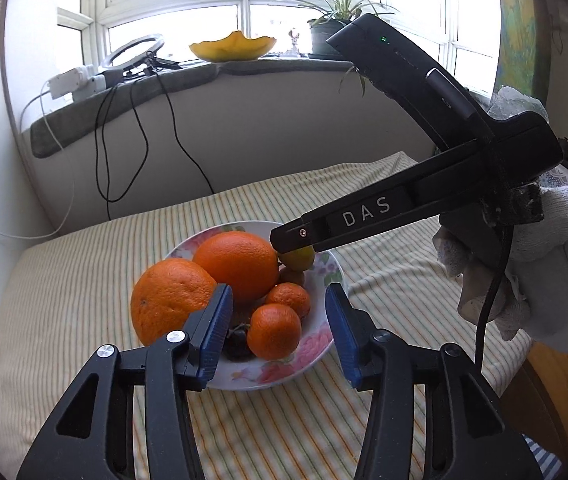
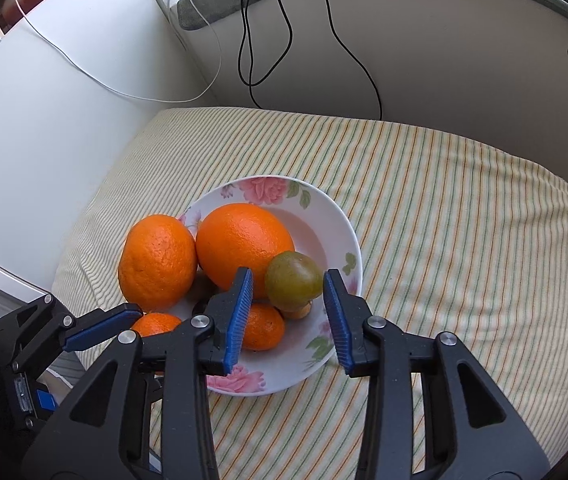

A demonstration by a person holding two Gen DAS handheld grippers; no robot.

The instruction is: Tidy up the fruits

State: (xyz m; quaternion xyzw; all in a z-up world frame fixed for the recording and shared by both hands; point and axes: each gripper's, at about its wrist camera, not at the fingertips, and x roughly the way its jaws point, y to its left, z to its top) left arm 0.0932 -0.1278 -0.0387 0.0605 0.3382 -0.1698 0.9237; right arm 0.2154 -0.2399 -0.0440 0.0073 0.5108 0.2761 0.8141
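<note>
A white floral bowl [image 1: 316, 344] [image 2: 336, 216] on a striped cloth holds two large oranges [image 1: 239, 260] [image 2: 243, 244], two small mandarins [image 1: 273, 330] [image 2: 263, 326], a green-yellow fruit [image 2: 294, 280] [image 1: 298, 260] and a dark fruit [image 1: 237, 342]. My left gripper [image 1: 277, 334] is open, its pads on either side of the near mandarin. My right gripper [image 2: 288, 316] [image 1: 296, 242] is open just above the green-yellow fruit, its pads on either side of it, not touching.
The striped cloth [image 2: 464, 220] covers the table. A white wall stands at the left, a windowsill [image 1: 171, 80] with cables, a ring light, a yellow dish [image 1: 231, 46] and a potted plant [image 1: 336, 20] behind. A gloved hand [image 1: 544, 272] holds the right gripper.
</note>
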